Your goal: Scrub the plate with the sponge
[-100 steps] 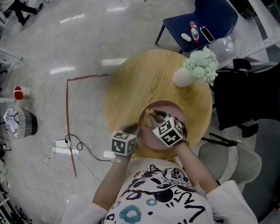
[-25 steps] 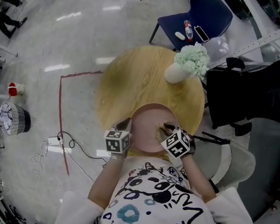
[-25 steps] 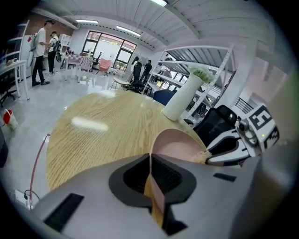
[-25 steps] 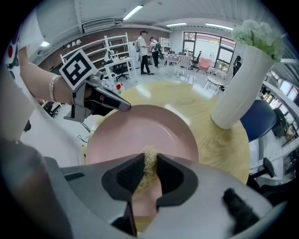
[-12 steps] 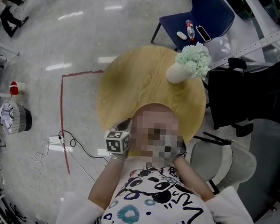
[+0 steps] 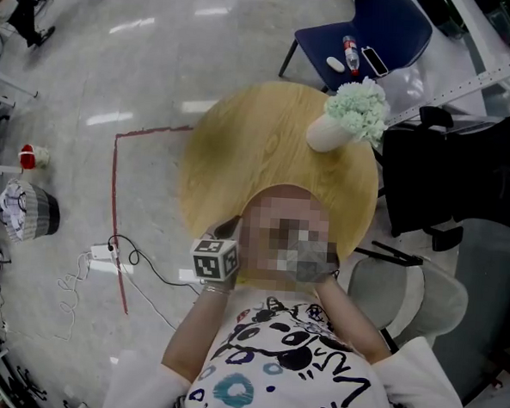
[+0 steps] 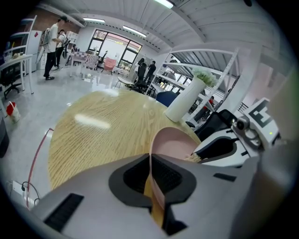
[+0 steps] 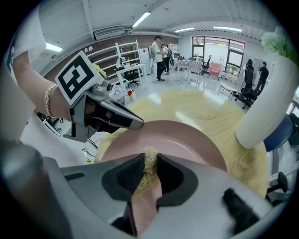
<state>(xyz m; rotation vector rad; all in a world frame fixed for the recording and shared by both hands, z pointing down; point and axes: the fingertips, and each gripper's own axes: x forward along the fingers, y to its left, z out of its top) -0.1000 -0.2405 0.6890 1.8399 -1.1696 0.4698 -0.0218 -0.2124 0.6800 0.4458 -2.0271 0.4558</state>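
Pink plate (image 8: pixel 187 140), straw-yellow sponge (image 8: pixel 149 166), pale wood-grain table (image 6: pixel 258 147), white vase (image 6: pixel 326 136) (mint-green flowers (image 6: pixel 360 110)), navy chair (image 6: pixel 378 30), black-and-white square-patterned cube (image 6: pixel 214 258).

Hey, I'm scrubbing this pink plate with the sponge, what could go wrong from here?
1. The left gripper pinches the plate only by its rim, so scrubbing pressure could lever it loose.
2. The right gripper holds just a narrow bit of the sponge, which may slip out mid-stroke.
3. The tall white vase stands on the table just beyond the plate, and a long stroke might tip it.
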